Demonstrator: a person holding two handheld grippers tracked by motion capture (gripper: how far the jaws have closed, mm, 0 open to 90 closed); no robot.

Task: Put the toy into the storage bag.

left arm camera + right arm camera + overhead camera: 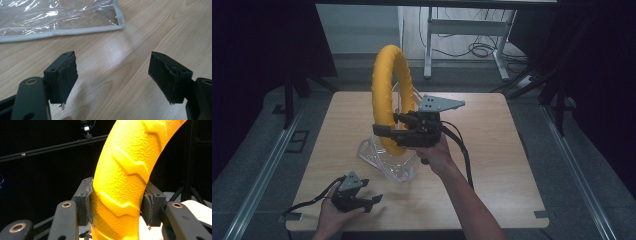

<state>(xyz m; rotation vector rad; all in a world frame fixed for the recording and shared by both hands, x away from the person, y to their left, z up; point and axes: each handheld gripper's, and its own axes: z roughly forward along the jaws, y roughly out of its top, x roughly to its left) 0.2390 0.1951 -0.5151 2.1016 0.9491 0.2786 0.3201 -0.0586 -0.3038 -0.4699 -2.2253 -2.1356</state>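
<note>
Nearest the person's edge of the wooden worktop, the left tool rested low on the surface in the person's left hand, its cable trailing off to the left. Its jaws stood wide apart with nothing between them; in the left gripper view the two black pads framed only bare wood grain. Just beyond them in that view lay the grey-bound corner of a clear plastic bag, flat on the worktop and apart from the jaws.

Farther in, near the middle of the worktop, the clear plastic bag lay crumpled and partly raised, glossy in the high view. The lower arc of a yellow ring dipped down into it. The ring stood upright on edge, its top well above the worktop.

The right tool, carried by the right hand, pointed toward the left of the high view and clamped the ring low on its arc, just above the bag. A grey three-cornered plate sat on top of this tool. In the right gripper view the pads pressed on both sides of the yellow ring, whose surface was pebbled and bore raised zigzag treads.

Beyond the worktop's far edge were a grey floor, the legs of a white frame and loose cables.
</note>
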